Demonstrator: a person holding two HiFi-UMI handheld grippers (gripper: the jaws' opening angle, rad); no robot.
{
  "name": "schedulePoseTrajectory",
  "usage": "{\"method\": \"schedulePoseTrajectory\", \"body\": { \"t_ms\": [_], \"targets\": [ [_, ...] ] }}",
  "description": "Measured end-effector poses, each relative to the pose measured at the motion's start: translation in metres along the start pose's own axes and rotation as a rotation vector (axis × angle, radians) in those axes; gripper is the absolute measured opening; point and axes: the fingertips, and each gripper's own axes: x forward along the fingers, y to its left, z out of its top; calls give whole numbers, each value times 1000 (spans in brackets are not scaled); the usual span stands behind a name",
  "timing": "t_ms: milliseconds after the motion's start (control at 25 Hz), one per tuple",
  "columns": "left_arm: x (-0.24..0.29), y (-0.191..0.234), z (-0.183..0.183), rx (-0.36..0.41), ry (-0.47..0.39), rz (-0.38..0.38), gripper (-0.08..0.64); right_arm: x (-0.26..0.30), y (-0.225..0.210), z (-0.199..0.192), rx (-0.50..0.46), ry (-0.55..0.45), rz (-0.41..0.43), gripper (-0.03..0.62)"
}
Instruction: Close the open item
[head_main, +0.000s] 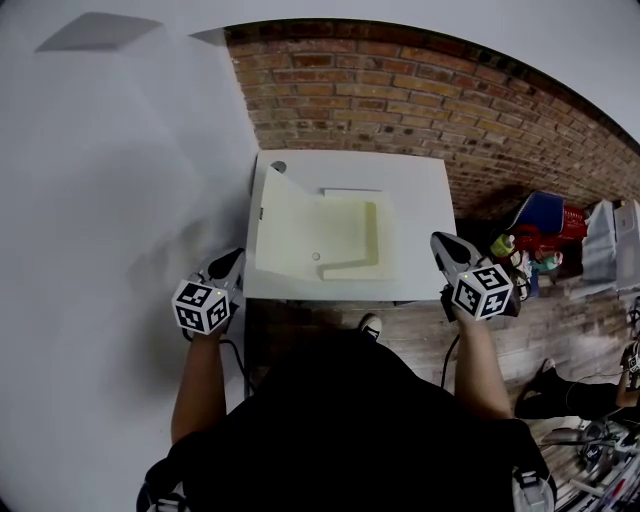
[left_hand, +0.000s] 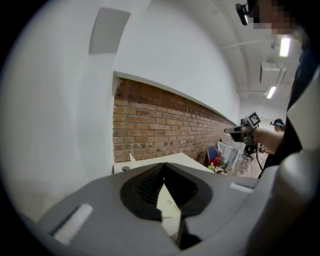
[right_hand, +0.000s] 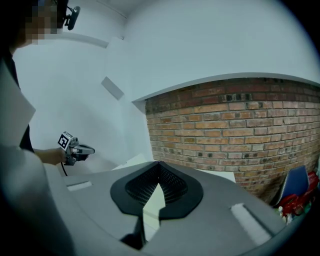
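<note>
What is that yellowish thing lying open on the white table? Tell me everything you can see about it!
It is a pale yellow box, flat and thin, and it looks like card or plastic. It lies open on the white table, towards the table's left side in the head view. Its lid stands tilted up along the left edge. Inside there is a shallow tray with a low wall and a small round dot. Only the table touches it.
</note>
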Motion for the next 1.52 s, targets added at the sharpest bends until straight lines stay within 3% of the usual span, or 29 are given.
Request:
{"method": "schedulePoseTrajectory", "body": {
  "t_ms": [600, 1520],
  "targets": [
    [15, -9, -8, 31, 35, 26, 5, 13, -11, 5, -8, -17, 55, 2],
    [18, -1, -36, -39, 68, 67, 6, 51, 4, 10, -70, 27, 176, 3]
  ]
}}
